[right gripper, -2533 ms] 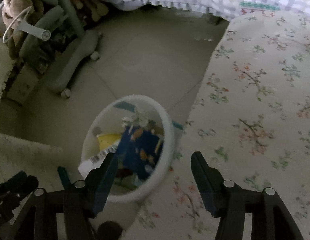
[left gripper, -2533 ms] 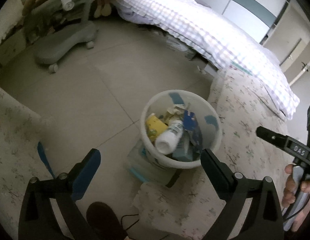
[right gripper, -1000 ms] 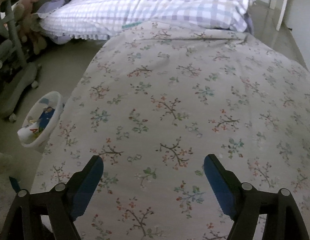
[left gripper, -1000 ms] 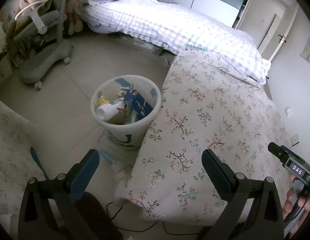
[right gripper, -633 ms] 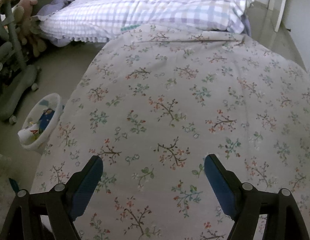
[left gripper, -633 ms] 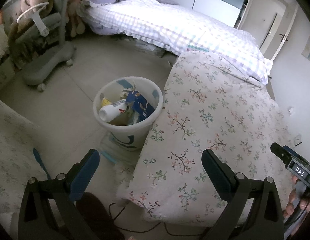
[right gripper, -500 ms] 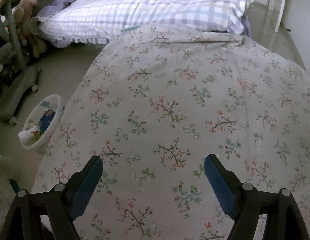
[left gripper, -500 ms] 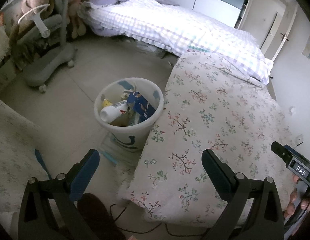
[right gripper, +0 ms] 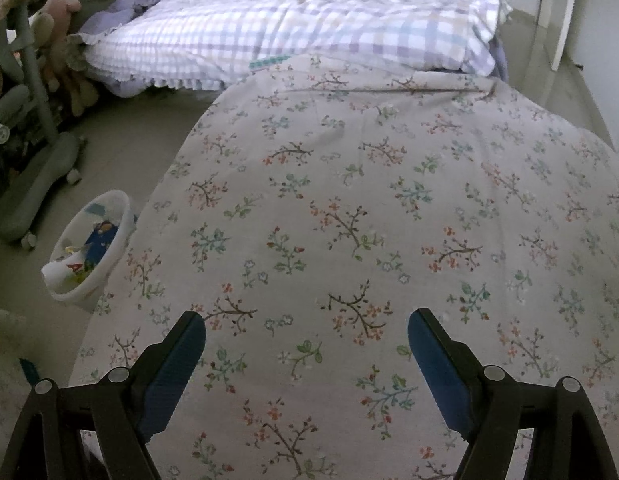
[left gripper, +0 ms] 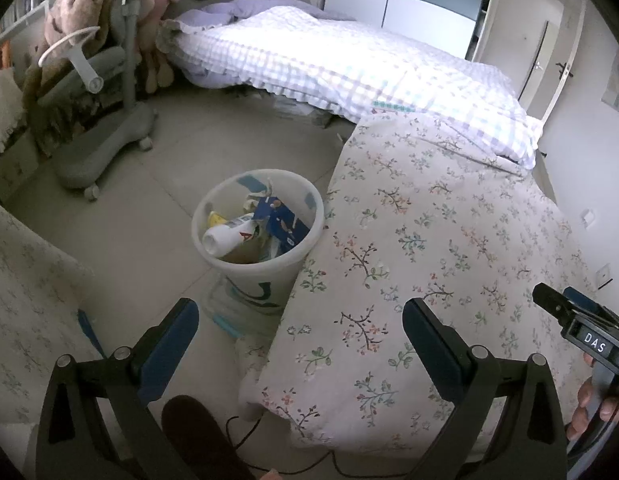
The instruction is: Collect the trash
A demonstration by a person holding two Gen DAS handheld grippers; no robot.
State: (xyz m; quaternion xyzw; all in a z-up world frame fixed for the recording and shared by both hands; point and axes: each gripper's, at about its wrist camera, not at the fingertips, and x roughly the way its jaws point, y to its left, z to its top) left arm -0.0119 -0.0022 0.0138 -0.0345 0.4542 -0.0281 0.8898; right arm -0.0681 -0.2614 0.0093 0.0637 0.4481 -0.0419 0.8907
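2 grippers, left gripper (left gripper: 300, 332) and right gripper (right gripper: 306, 338), gape wide and empty; scan the floral cloth (right gripper: 349, 200) before returning to the bin (left gripper: 315, 216) at 11 o'clock.

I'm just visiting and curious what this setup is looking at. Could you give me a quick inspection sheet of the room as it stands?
Surface: floral cloth covers the table; nothing seen on it.
Job's things: white bin on the floor beside the table, holding a white bottle, a blue carton and other scraps.
Clutter: blue-edged clear item at the bin's base.
Tongs: left tongs and right tongs both open, holding nothing.
Cables: a thin black cable on the floor.
Surroundings: checked bed, grey wheeled stand, plush toys.
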